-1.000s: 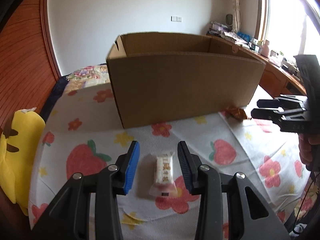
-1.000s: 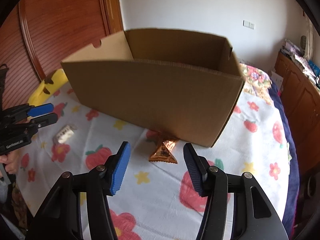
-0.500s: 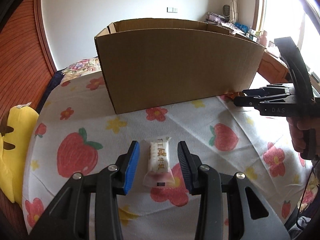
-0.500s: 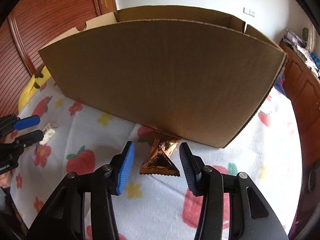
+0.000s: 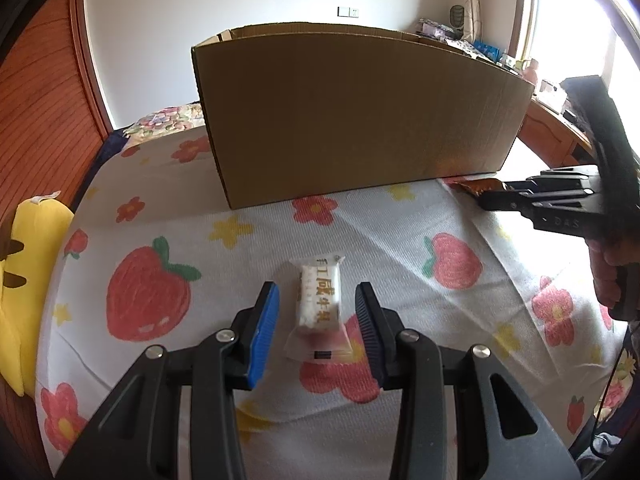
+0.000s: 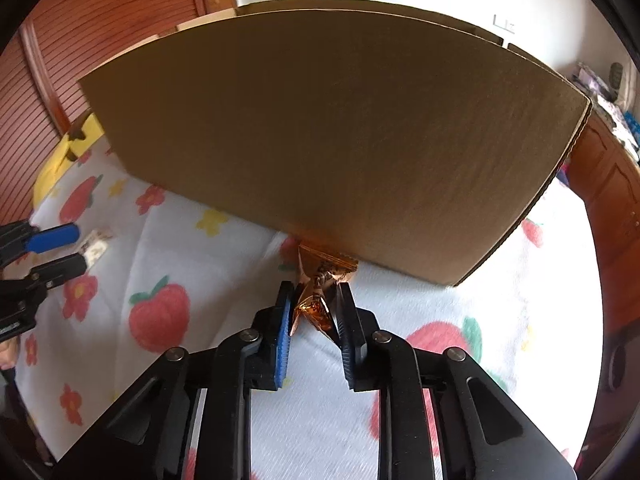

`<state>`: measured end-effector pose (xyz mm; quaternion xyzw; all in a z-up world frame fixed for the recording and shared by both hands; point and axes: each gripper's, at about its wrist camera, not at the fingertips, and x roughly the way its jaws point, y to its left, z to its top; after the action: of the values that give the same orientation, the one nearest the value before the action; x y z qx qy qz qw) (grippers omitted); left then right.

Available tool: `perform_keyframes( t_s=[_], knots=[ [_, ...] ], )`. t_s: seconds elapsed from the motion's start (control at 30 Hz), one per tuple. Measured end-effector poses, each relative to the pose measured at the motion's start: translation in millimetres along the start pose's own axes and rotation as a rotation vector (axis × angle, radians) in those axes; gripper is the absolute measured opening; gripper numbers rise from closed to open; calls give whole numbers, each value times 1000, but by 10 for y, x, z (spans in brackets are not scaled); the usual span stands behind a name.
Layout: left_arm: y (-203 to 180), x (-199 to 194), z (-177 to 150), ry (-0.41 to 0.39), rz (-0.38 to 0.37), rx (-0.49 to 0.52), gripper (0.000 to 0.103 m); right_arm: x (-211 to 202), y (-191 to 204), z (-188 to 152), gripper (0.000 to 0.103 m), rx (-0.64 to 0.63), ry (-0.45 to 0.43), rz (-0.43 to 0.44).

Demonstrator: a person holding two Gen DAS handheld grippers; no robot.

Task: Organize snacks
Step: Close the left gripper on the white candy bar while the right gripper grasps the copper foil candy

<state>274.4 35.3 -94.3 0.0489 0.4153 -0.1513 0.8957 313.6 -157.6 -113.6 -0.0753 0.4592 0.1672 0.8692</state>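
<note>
A white wrapped snack (image 5: 319, 306) lies on the strawberry-print cloth between the open jaws of my left gripper (image 5: 316, 320); neither pad touches it. It also shows small in the right wrist view (image 6: 95, 243). My right gripper (image 6: 313, 312) is shut on an orange foil snack (image 6: 320, 292) that lies on the cloth against the front wall of the cardboard box (image 6: 336, 128). The box (image 5: 360, 120) stands open-topped behind both snacks; its inside is hidden. In the left wrist view the right gripper (image 5: 500, 194) pinches the foil snack (image 5: 476, 185) at the box's right corner.
A yellow plush toy (image 5: 28, 264) lies at the cloth's left edge. A wooden slatted wardrobe (image 6: 100, 32) stands at the left. A wooden desk (image 5: 556, 132) with clutter runs under the window at the right.
My right gripper moved forward and down to the box and closed on the orange foil snack. My left gripper lowered slightly around the white snack and stays open.
</note>
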Motion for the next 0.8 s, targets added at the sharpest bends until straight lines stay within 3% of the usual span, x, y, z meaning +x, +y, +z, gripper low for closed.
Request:
perform_keyframes(
  t_s=[0.8],
  knots=[
    [-119, 129, 54, 35, 36, 15, 39, -511, 23, -583, 19, 13, -67, 40]
  ],
)
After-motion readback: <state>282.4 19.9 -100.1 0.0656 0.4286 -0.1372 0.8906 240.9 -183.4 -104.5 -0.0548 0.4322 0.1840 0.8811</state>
